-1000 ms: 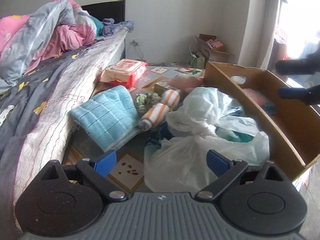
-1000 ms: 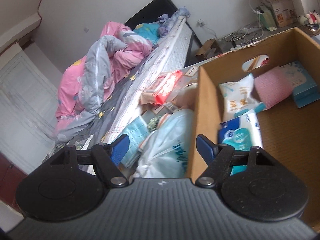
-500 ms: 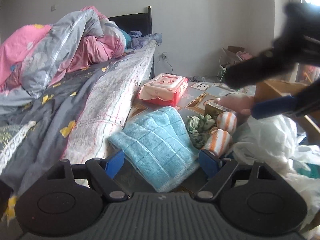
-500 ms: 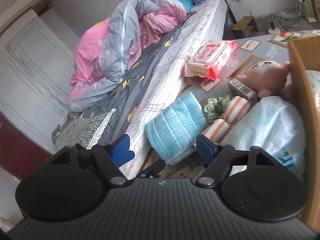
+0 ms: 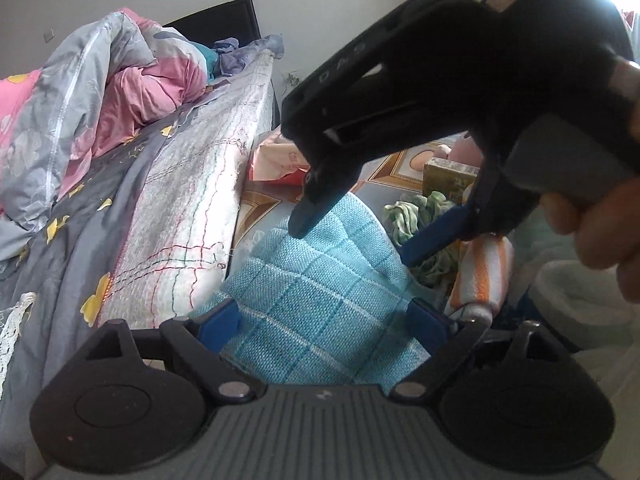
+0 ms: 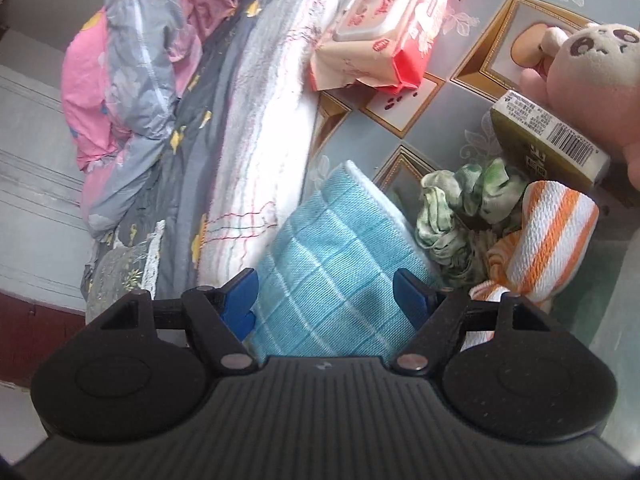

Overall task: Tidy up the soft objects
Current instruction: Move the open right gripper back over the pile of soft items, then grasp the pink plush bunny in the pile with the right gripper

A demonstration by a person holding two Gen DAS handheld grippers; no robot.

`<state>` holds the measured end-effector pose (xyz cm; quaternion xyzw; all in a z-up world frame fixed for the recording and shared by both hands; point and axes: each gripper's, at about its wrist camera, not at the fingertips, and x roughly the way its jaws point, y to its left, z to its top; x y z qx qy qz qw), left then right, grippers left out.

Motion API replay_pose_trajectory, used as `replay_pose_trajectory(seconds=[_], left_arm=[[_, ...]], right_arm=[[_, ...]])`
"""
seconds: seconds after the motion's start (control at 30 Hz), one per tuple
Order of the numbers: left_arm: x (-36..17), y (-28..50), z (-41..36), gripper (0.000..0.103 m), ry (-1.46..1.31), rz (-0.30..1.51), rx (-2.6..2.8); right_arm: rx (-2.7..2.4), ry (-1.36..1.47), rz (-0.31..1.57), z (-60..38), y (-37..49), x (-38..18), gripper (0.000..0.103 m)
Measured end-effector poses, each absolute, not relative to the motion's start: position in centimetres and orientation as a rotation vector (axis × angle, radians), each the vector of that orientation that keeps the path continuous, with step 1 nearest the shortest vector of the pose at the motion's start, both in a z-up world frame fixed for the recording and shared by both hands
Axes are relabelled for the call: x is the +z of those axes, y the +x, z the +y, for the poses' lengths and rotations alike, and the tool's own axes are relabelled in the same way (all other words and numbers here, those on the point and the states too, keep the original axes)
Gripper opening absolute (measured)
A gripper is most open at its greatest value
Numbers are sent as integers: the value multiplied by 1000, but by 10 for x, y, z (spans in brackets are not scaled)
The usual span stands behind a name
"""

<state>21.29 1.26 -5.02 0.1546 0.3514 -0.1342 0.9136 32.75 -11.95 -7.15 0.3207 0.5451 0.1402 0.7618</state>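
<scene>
- Blue checked folded woven towel [image 5: 320, 300] lies on the floor beside the bed [image 5: 188, 200].
- Left tongs [image 5: 326, 324] and right tongs [image 6: 326, 296]: both wide apart, straddling the towel, gripping nothing.

We see a folded light-blue checked towel [image 6: 332, 264] lying flat on the floor just beside the bed's edge. A crumpled green-and-white cloth [image 6: 460, 208] lies by its corner, touching a rolled orange-and-white striped towel [image 6: 548, 236]. A pink plush toy [image 6: 592, 68] sits farther off.

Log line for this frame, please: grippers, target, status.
left gripper: open, astride blue towel | right gripper: open, over same towel | status: towel ungrasped, on floor beside bed
</scene>
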Motion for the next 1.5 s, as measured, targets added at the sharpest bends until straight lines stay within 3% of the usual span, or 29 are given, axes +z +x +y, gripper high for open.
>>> replay_pose_trajectory(seconds=[0.27,0.53,0.67,0.8,0.93,1.07,1.4,1.5], left_arm=[[-46,220,11,90,310,737,-276],[-3,214,-4,90,297,627,-343],[9,231,-26,90,237,610,-449],[2,251,-61,89,212,634,-539],[-10,278,-84,76,109,707,-596],[-20,298,-103,70,66,740,-627],[-47,327,-138,69,116,812,-659],[-53,331,-144,73,133,835,-651]], right_arm=[[302,700,1206,-118,336,-79,78],[300,541,1027,-170,331,-2,79],[189,407,1026,-211,355,18,80],[138,279,1109,-238,384,8,80],[164,171,1180,-242,406,-12,80],[194,113,1250,-239,430,-36,80],[273,85,1428,-255,471,-78,80],[308,102,1465,-254,476,-85,80]])
